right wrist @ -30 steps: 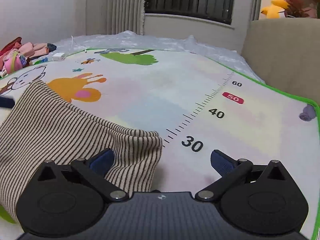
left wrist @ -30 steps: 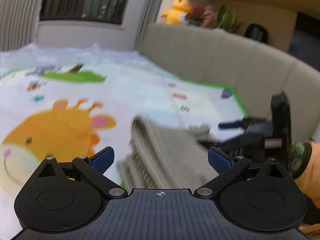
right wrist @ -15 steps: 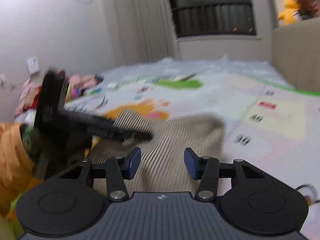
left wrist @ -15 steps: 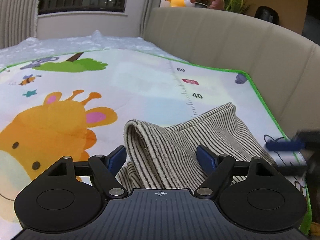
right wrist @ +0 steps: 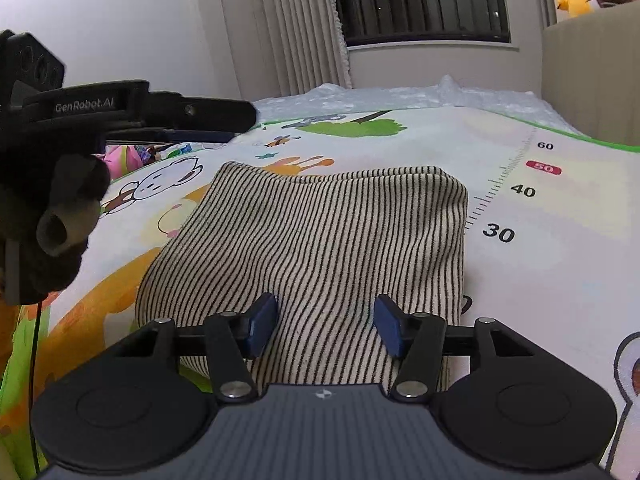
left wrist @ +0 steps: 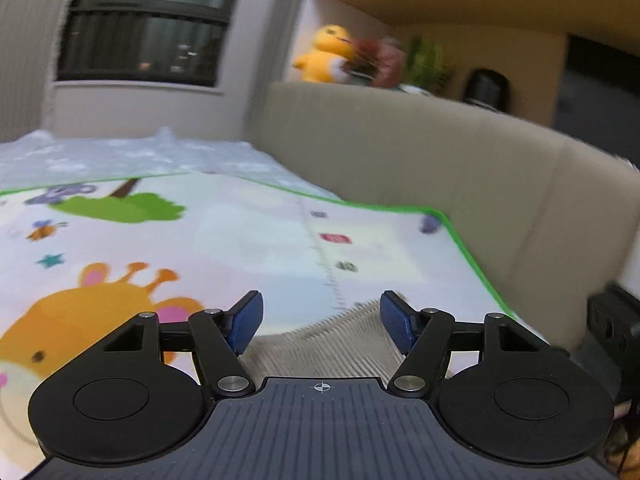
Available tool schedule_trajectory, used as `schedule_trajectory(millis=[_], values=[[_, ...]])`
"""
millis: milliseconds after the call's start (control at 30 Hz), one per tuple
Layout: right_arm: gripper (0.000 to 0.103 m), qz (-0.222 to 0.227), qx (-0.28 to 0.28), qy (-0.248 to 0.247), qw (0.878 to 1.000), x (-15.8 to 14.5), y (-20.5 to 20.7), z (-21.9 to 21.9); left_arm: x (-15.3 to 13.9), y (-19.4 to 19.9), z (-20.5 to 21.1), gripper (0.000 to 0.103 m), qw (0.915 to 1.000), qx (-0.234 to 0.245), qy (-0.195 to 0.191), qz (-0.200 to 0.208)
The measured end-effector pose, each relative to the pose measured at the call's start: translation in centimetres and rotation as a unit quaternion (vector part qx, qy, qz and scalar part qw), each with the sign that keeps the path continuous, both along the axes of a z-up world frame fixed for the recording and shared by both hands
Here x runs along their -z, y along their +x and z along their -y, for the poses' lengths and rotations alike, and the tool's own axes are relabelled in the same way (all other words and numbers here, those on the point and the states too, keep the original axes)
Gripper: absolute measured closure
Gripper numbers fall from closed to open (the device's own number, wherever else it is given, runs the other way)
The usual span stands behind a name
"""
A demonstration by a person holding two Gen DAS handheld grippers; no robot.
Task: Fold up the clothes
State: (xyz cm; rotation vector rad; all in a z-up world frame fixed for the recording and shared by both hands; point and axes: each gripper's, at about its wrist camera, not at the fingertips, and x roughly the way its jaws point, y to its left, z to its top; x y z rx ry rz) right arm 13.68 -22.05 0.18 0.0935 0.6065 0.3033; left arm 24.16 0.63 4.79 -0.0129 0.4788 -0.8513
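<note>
Right wrist view: the right gripper (right wrist: pixel 325 328) stands open, holding nothing, its jaws hovering over the near part of the striped cloth (right wrist: pixel 320 240), which now lies folded flat near the mat's (right wrist: pixel 540 280) right edge. Half a second ago the left gripper (left wrist: pixel 320 322) straddled the cloth's raised fold; now it has lifted clear, open and empty. This fold looks finished, so another fold or smoothing likely follows.
</note>
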Motion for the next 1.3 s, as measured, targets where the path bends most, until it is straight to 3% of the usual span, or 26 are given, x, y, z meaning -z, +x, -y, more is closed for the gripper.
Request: schedule_trajectory(millis=[133,167,300,433,500,533,667,767,800,867,933,1000,1067,1133,1167,1267,1300], values=[[0.047,0.009,-0.003,0.026,1.000,-2.0,0.6,1.0,3.8,2.4,1.3,0.033,0.9974,-0.017,0.053,-0.045],[0.048,0.015,0.004,0.039,0.999,-2.7,0.8,1.5,4.8,3.0,1.3,0.030,0.9963,-0.026,0.060,-0.056],[0.052,0.032,0.040,0.044,0.998,-4.9,3.8,3.2,6.0,4.2,0.4,0.023,0.9947,-0.025,0.036,-0.093],[0.058,-0.010,0.064,0.016,0.998,-2.9,8.8,3.5,7.1,5.3,-0.4,0.021,0.9912,-0.023,0.013,-0.130],[0.059,-0.047,0.072,-0.018,0.996,-0.1,10.8,3.1,7.5,5.4,-0.5,0.021,0.9902,-0.025,0.010,-0.137],[0.058,-0.043,0.074,-0.028,0.996,0.6,10.9,2.9,7.6,5.5,-0.4,0.020,0.9899,-0.025,0.010,-0.139],[0.052,-0.014,0.089,-0.022,0.996,-1.6,8.3,2.8,7.6,5.4,-0.7,0.016,0.9903,-0.027,0.008,-0.136],[0.025,-0.001,0.085,0.005,0.996,-3.7,3.4,3.0,7.8,5.4,-1.0,0.015,0.9900,-0.028,0.001,-0.138],[0.018,-0.003,0.088,0.018,0.996,-4.0,1.8,3.2,7.9,5.3,-1.1,0.014,0.9899,-0.030,-0.002,-0.138],[0.015,-0.019,0.097,0.051,0.994,-4.3,-1.0,3.5,8.1,5.4,-1.2,0.012,0.9890,-0.035,-0.007,-0.143],[0.015,-0.062,0.102,0.104,0.987,-3.5,-3.0,3.9,8.2,5.4,-1.3,0.012,0.9886,-0.037,-0.010,-0.146],[0.020,-0.103,0.088,0.160,0.978,-2.4,-4.2,3.9,8.1,5.2,-1.3,0.012,0.9886,-0.039,-0.010,-0.145],[0.034,-0.140,0.063,0.225,0.962,-0.7,-4.3,3.8,8.1,5.0,-1.4,0.012,0.9882,-0.042,-0.011,-0.147],[0.042,-0.167,0.082,0.264,0.946,0.8,-3.2,4.4,8.1,4.7,-1.5,0.013,0.9875,-0.046,-0.011,-0.151],[0.052,-0.177,0.097,0.278,0.939,1.4,-2.5,4.7,8.0,4.4,-1.7,0.014,0.9872,-0.047,-0.011,-0.152],[0.056,-0.173,0.117,0.273,0.939,2.1,-0.3,5.5,7.5,3.1,-2.2,0.017,0.9875,-0.048,-0.004,-0.150],[0.056,-0.165,0.117,0.258,0.945,1.9,0.4,5.4,7.3,2.5,-2.4,0.018,0.9878,-0.052,0.001,-0.147]])
